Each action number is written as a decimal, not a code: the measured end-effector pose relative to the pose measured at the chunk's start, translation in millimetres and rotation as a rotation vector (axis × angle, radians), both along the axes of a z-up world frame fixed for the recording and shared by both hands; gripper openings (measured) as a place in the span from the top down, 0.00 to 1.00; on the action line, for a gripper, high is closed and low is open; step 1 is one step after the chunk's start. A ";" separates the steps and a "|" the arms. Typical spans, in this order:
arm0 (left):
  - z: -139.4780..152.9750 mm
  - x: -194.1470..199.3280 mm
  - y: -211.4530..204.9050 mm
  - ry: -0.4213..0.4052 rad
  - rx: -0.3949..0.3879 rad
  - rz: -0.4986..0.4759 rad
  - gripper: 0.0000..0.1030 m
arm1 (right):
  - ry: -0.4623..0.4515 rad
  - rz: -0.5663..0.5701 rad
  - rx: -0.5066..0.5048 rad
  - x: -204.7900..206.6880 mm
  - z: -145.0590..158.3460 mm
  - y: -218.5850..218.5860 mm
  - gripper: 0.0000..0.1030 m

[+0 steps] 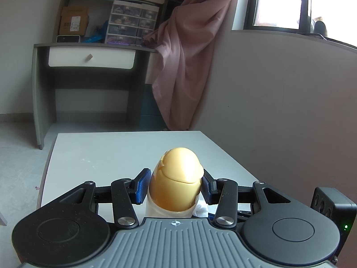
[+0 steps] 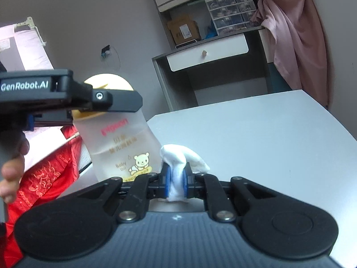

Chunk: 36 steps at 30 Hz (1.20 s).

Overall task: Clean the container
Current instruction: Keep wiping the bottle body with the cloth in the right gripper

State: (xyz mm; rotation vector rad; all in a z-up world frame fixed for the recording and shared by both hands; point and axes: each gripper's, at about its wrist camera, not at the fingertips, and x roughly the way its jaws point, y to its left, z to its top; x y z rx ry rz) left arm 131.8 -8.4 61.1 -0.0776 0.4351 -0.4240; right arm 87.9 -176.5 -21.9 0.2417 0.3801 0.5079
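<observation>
Desk [image 1: 116, 154]: a white top, carrying nothing else that shows; a grey cabinet with a white drawer stands far behind it.
Bottle [image 2: 121, 147]: frosted and translucent, held up off the near left edge of the desk, tilted; red "Pigeon" brand, "Baby Oil" and a yellow bear cartoon on its face, with Chinese lines too blurred to read.
Cap [image 1: 178, 178]: yellow dome, on top of the bottle.
Left gripper [image 1: 176, 186]: jaws narrowed on the cap, blue pads against both sides; "GenRobot.AI" on its body.
Right gripper [image 2: 177, 182]: jaws pinched tight on the cloth.
Cloth [image 2: 180, 160]: white, folded, touching the bottle's right side.
</observation>
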 end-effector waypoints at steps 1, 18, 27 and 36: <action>-0.1 0.2 0.1 0.001 0.000 0.000 0.54 | -0.002 -0.001 -0.002 -0.8 0.0 0.4 0.88; -2.5 2.2 -3.4 0.005 0.010 0.004 0.54 | -0.152 0.075 0.069 -37.9 31.2 -0.7 0.88; -2.9 3.3 -1.0 0.005 0.007 0.004 0.54 | -0.047 0.102 0.053 -31.9 7.6 1.0 0.88; -1.8 4.1 0.4 0.007 0.008 0.010 0.54 | -0.013 0.107 -0.003 -33.2 0.2 9.6 0.88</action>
